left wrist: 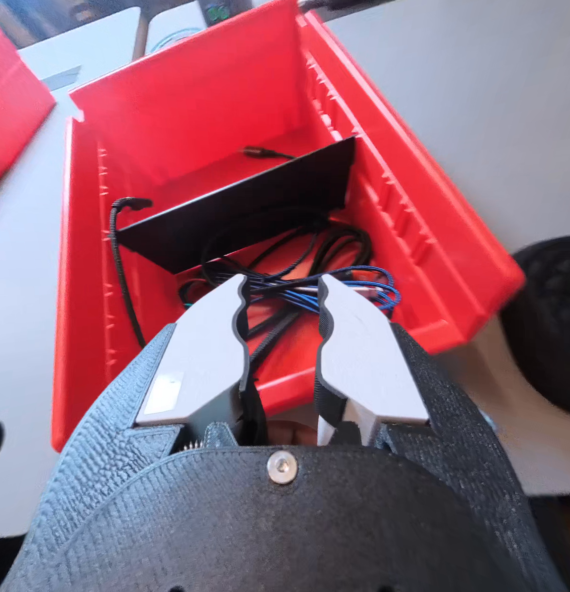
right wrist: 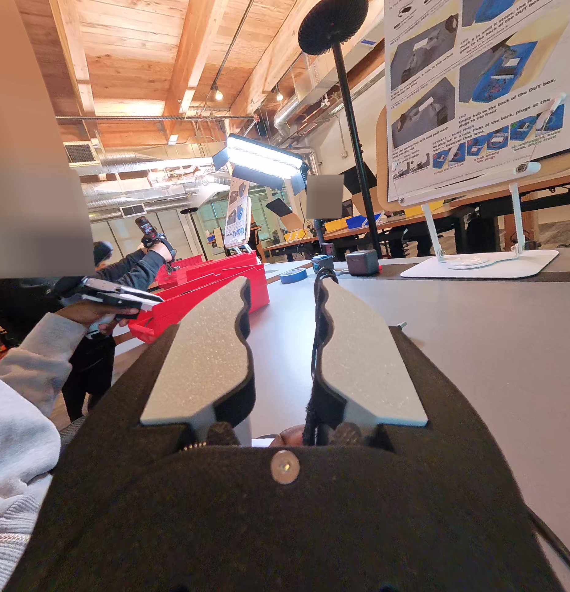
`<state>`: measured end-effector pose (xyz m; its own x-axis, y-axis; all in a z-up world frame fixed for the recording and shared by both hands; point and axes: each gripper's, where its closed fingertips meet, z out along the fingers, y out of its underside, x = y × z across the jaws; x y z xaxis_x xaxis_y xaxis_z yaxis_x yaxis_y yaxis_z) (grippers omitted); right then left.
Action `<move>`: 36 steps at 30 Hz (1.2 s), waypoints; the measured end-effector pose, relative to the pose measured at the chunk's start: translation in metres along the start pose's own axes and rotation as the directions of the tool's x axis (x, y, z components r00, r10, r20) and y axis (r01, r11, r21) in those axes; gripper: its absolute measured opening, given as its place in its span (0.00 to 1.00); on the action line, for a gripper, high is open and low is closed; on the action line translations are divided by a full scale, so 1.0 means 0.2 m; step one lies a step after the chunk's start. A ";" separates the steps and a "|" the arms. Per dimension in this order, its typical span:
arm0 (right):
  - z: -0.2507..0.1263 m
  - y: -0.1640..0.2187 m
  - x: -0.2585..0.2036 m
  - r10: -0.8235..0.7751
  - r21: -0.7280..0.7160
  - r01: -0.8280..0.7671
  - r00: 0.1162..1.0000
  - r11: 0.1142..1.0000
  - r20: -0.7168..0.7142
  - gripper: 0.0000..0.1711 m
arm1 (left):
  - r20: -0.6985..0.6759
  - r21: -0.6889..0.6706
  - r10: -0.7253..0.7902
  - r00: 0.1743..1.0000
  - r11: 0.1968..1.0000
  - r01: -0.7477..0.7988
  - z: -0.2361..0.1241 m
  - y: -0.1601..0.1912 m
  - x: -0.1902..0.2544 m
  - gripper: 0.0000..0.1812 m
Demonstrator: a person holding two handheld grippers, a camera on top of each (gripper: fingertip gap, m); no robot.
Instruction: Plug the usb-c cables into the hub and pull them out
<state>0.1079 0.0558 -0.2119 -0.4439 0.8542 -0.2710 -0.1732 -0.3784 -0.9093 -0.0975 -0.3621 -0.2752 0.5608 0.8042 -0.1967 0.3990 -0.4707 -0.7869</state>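
A red bin [left wrist: 415, 205] lies below my left gripper [left wrist: 282, 285], split by a black divider [left wrist: 245, 211]. The near compartment holds a tangle of black cables [left wrist: 341, 238] and blue cables [left wrist: 384, 288]. A black braided cable [left wrist: 117, 253] hangs over the divider's left end, and a black plug [left wrist: 261, 151] lies in the far compartment. No hub shows clearly. The left gripper is open and empty, tips just above the blue cables. My right gripper [right wrist: 282, 285] is open over the grey table, to the right of the bin [right wrist: 213, 290]. The left gripper [right wrist: 139, 302] shows over the bin's near end.
A second red bin [left wrist: 8, 96] lies to the left and a black round object [left wrist: 549, 320] to the right. On the table beyond the right gripper are a blue tape roll [right wrist: 293, 275], small dark boxes [right wrist: 362, 262], a black pole [right wrist: 357, 160] and a poster stand [right wrist: 479, 262]. Another person works behind.
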 end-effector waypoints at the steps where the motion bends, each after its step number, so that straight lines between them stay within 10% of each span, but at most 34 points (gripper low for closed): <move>1: 0.00 0.00 0.00 -0.005 -0.003 0.005 1.000 1.000 0.000 0.23 | 0.046 -0.013 -0.006 0.999 1.000 0.007 0.02 0.00 -0.04 0.23; 16: 0.00 0.00 0.00 -0.006 0.004 0.006 1.000 1.000 0.005 0.23 | 0.102 -0.397 -0.091 0.991 0.909 0.125 0.35 0.18 -0.29 0.19; 18: 0.00 0.00 0.00 -0.005 0.005 0.005 1.000 1.000 0.004 0.22 | 0.160 -0.329 -0.072 0.985 0.937 0.121 0.31 0.13 -0.33 0.04; 27: 0.00 -0.01 0.00 -0.012 0.010 0.012 1.000 1.000 0.004 0.22 | 0.150 0.100 -0.123 0.981 0.989 0.108 -0.02 -0.26 -0.30 0.03; 36: -0.01 -0.01 0.00 -0.013 0.012 0.013 1.000 1.000 0.004 0.22 | 0.013 0.564 -0.178 0.984 0.814 0.140 -0.42 -0.66 -0.20 0.02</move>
<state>0.1095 0.0561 -0.2104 -0.4455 0.8573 -0.2579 -0.1894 -0.3718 -0.9088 -0.1116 -0.3626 -0.1134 0.4710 0.8800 -0.0613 -0.0064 -0.0661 -0.9978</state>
